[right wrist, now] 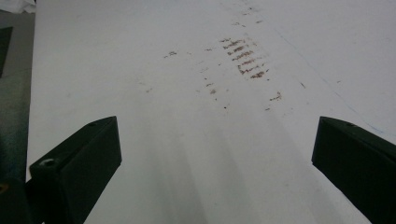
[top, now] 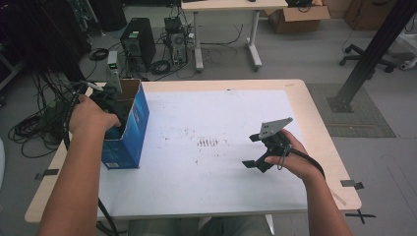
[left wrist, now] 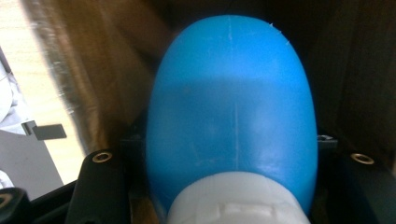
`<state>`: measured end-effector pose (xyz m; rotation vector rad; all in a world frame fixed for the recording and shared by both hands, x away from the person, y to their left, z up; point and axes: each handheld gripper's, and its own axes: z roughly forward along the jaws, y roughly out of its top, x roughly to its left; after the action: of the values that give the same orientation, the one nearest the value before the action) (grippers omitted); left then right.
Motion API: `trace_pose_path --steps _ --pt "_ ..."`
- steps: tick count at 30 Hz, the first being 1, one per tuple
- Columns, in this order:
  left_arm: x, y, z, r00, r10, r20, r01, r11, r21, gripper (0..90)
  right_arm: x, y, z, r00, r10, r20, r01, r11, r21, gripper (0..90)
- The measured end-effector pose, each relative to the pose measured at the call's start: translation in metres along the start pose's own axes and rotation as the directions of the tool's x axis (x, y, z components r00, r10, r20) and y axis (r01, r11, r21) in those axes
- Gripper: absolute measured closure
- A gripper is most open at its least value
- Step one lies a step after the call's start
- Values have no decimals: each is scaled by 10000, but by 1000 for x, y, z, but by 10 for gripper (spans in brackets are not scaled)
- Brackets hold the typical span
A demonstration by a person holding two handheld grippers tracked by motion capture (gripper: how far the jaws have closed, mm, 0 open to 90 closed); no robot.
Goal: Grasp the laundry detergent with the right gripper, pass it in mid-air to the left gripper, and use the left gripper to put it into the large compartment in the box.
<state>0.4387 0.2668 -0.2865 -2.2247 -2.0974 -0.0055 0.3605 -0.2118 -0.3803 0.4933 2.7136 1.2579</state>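
Box: a blue carton [top: 129,129] stands upright at the left of the high view, on the left edge of the surface [top: 221,147], top flaps open, brown cardboard showing inside.
In the box: the left tool [top: 114,105] is dipped into the open mouth, hand wrapped round it from the left.
Bottle: there it is in the left gripper view, a blue bottle [left wrist: 231,102] with a white cap [left wrist: 236,200], dead centre of the frame, cap toward the camera, brown box walls on both sides.
Left tool grip: jaws clamped against the bottle's flanks, one each side, low in the frame.
Right tool: right tool [top: 260,150] sits at centre right of the high view, just above the white sheet, well apart from the box.
Right tool grip: jaws spread wide, nothing between them.
Sheet: brown smudge marks [right wrist: 245,58] in the upper middle of the right gripper view.
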Motion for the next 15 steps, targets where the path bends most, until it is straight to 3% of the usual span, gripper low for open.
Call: trace_pose_path --steps 15 --pt "1 0 1 10000 -39 31 39 9999 -98 382 1 -2 -1 10000 43 -22 -43 10000 -20 15"
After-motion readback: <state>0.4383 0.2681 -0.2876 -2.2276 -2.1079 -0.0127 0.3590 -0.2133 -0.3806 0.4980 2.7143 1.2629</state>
